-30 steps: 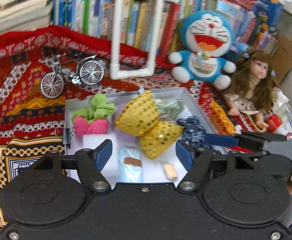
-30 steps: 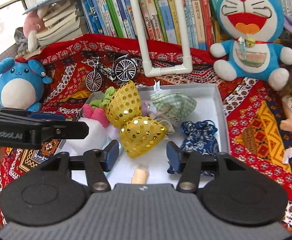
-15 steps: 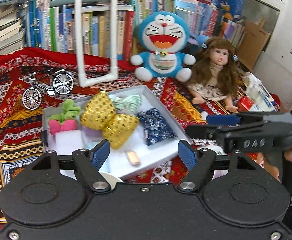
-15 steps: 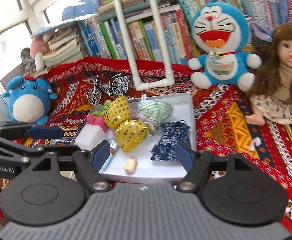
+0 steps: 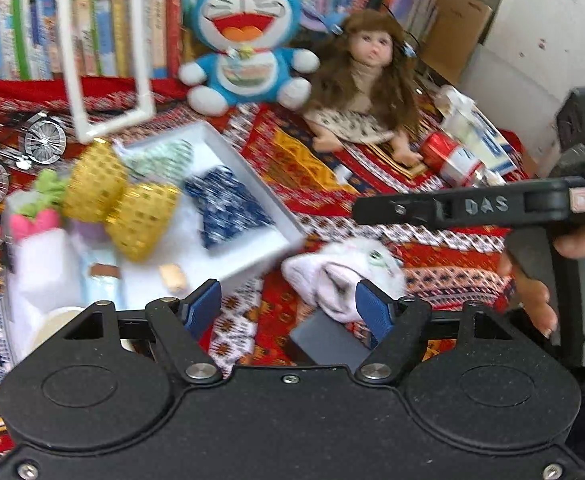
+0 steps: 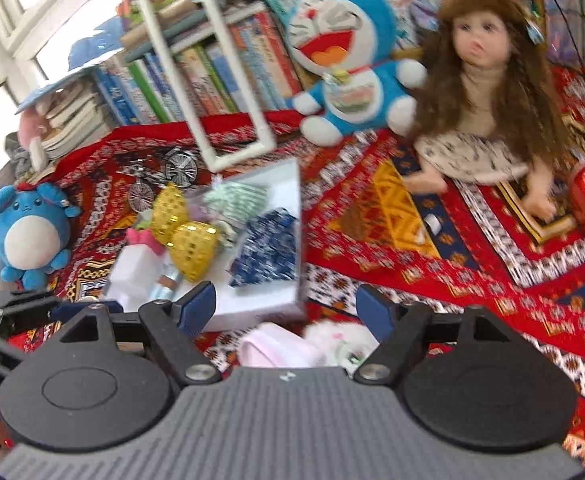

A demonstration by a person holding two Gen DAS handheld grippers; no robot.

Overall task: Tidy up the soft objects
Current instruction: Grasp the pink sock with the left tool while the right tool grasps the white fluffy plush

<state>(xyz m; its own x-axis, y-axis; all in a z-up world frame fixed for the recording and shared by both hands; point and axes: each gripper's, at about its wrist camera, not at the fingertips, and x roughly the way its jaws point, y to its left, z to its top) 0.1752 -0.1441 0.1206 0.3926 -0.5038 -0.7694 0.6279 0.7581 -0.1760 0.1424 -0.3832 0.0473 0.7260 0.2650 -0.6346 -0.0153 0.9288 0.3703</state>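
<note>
L gripper (image 5: 286, 306) and R gripper (image 6: 286, 306): jaws wide apart, holding nothing. White fluffy plush toy (image 5: 344, 276) lies just ahead of L jaws, nearer right finger; long axis approx. left-right, facing unclear (blur).

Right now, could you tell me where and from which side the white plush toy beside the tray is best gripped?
I would grip the white plush toy across its rounded, bulging middle, coming down from above with the left tongs, whose jaws stand open just before it. It lies slumped on the patterned cloth, just off the white tray corner, so its soft upper bulk seems the easiest part to pinch.
</note>
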